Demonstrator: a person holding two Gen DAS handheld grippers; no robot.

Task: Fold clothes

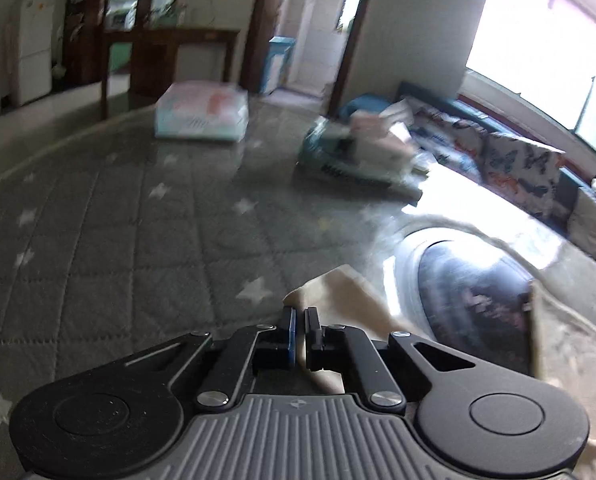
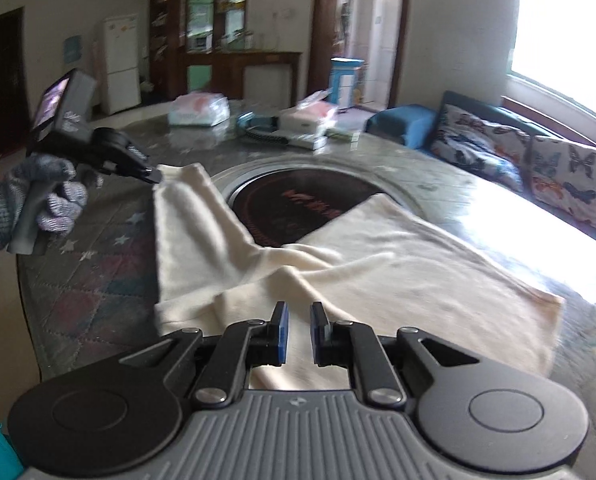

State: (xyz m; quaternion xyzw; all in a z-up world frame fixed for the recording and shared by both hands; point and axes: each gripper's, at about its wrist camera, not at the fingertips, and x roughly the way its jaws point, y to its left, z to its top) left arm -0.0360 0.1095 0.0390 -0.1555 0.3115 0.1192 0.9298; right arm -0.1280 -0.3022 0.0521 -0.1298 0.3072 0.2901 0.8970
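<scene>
A cream garment [image 2: 397, 264] lies spread on the quilted table cover [image 2: 98, 280], with two long parts forking over a dark round inset [image 2: 298, 200]. My left gripper [image 1: 299, 330] is shut on the end of the left part [image 1: 337, 292]. The right wrist view shows that gripper [image 2: 154, 176] in a gloved hand [image 2: 54, 200], holding the corner lifted off the table. My right gripper [image 2: 299, 332] sits at the garment's near edge, its pads a narrow gap apart with cream fabric between them and creases running toward it.
Soft plastic packs [image 2: 200, 110] and a pile of boxes and packets [image 2: 298, 124] sit at the table's far side. A blue sofa with butterfly cushions [image 2: 537, 168] runs along the right under a bright window. The table edge [image 2: 22, 280] curves at the left.
</scene>
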